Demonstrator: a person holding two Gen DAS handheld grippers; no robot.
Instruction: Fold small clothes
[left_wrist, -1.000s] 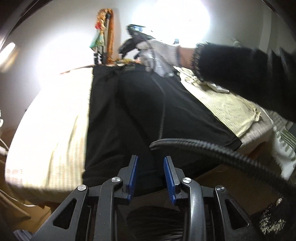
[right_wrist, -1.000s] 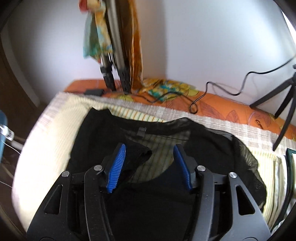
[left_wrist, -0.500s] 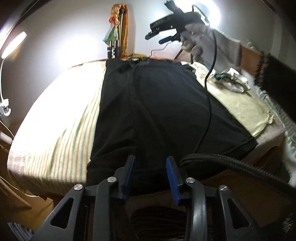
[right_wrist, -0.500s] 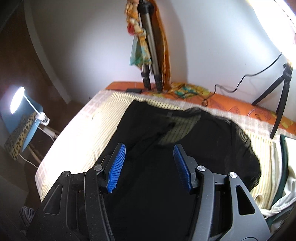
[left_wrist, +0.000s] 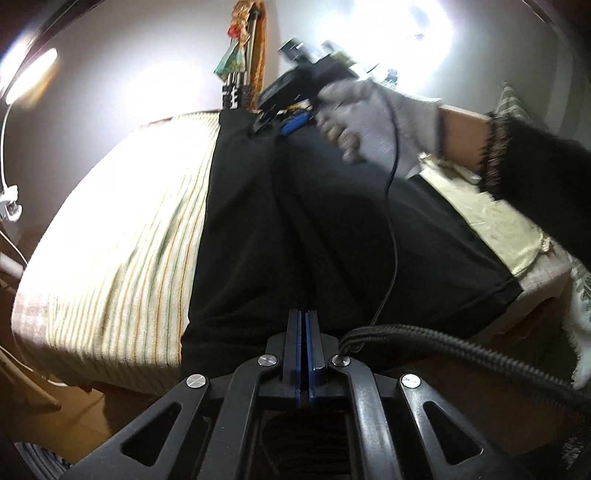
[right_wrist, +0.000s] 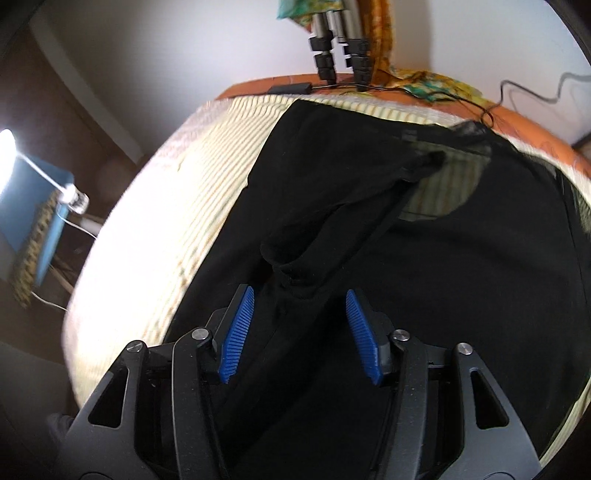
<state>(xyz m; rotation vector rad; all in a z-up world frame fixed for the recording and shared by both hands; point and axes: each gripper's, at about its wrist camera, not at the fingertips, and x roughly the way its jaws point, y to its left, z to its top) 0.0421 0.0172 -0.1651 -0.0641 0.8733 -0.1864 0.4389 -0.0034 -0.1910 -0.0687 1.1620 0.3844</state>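
Black garment (left_wrist: 314, 221) between closed left fingers (left_wrist: 295, 343)

A striped sheet (right_wrist: 155, 206) is covering the bed. Tripod legs (right_wrist: 338, 48) are standing at the far edge beside a patterned cloth (right_wrist: 432, 83). A lamp (right_wrist: 5, 147) is glowing far left, and cables (right_wrist: 517, 92) are trailing right.

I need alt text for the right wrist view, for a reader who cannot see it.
The open right gripper hovers over a black garment spread on a striped bedcover. A folded sleeve lies ahead of the blue pads; tripod legs stand behind.
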